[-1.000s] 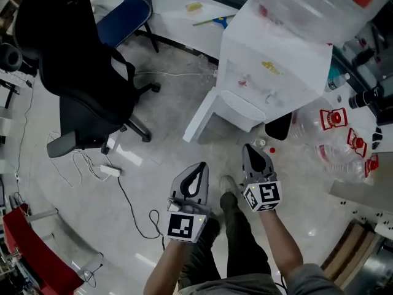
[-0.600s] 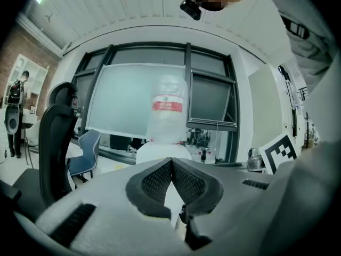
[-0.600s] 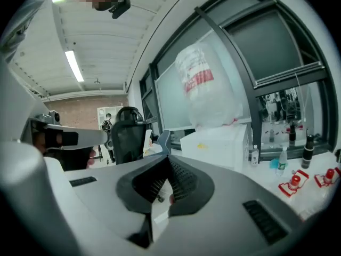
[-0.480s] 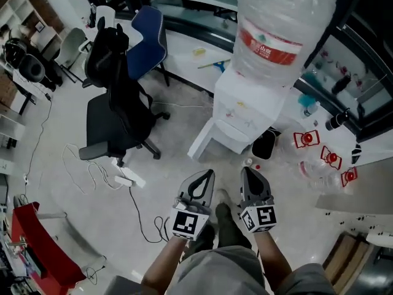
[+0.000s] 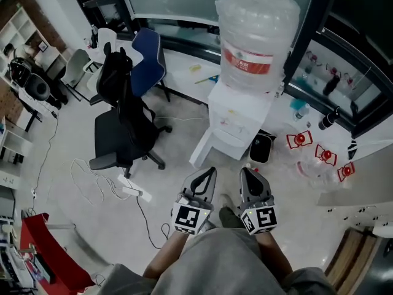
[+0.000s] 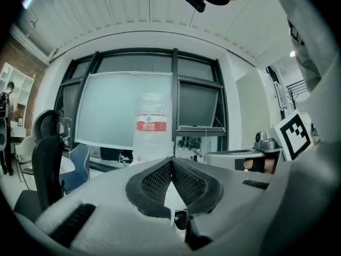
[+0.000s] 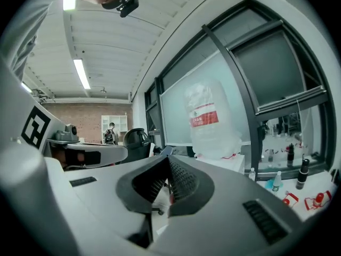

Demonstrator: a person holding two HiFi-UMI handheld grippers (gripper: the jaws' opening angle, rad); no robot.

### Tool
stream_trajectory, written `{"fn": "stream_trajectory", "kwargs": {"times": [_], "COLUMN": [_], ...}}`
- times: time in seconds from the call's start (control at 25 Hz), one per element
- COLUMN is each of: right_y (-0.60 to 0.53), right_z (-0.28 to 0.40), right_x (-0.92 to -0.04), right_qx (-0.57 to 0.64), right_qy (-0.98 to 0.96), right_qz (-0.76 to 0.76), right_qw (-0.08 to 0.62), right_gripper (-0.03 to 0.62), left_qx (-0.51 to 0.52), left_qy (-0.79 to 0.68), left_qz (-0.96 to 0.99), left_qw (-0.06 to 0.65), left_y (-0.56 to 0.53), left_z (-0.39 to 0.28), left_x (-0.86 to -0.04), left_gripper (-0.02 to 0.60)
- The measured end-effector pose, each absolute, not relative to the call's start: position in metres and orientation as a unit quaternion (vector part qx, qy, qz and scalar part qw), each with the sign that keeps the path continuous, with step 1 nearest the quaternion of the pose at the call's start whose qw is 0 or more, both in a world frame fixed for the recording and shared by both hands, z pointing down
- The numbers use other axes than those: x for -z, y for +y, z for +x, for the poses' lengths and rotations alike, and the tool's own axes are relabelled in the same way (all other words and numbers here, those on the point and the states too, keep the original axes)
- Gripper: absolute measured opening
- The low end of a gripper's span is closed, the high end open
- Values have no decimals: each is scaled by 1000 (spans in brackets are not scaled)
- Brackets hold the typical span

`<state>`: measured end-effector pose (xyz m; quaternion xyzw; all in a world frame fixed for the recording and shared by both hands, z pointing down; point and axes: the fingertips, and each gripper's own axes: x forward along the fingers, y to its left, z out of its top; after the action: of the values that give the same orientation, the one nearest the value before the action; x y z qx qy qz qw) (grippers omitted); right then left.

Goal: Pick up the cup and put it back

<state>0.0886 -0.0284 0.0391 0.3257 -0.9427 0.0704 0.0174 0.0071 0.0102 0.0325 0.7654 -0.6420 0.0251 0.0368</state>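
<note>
Low over the pale floor (image 5: pixel 178 149), just ahead of the person's feet, both tools point toward the white water dispenser (image 5: pixel 236 118) with its big clear bottle (image 5: pixel 258 35) on top. The left gripper (image 5: pixel 210 172) is clenched on nothing: in its own view the ribbed pads meet at the tip and only the far room shows past them. The right gripper (image 5: pixel 246 171) is likewise pressed fully together and empty.

No cup can be made out in any view. If one is here, it is most likely at the dispenser's front, but that part is too small to tell. A black bin (image 5: pixel 261 147) stands on the floor just beside the dispenser's right corner, and clear bottles with red caps (image 5: pixel 324 155) lie farther right.

Judging by the setting, the cup is probably a light paper or thin plastic one: easy to lift, but soft in the wall and quick to buckle or slide away. It should be taken across the middle of the wall, below the rim, with the jaws opened first, closed gently, and the cup kept upright in case it holds water.
</note>
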Motion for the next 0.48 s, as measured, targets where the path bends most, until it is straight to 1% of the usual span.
{"fn": "stream_trajectory", "kwargs": {"times": [0.48], "right_y": [-34], "right_z": [93], "right_x": [-37], "right_qx": [-66], "right_qy": [-941], "right_qz": [330], "right_qw": [11], "right_gripper": [11], "left_qx": [-21], "left_qy": [-632], "left_qz": [774], "left_qw": [22], "left_y": [-3], "left_z": [14], "left_x": [-21], "left_gripper": [9]}}
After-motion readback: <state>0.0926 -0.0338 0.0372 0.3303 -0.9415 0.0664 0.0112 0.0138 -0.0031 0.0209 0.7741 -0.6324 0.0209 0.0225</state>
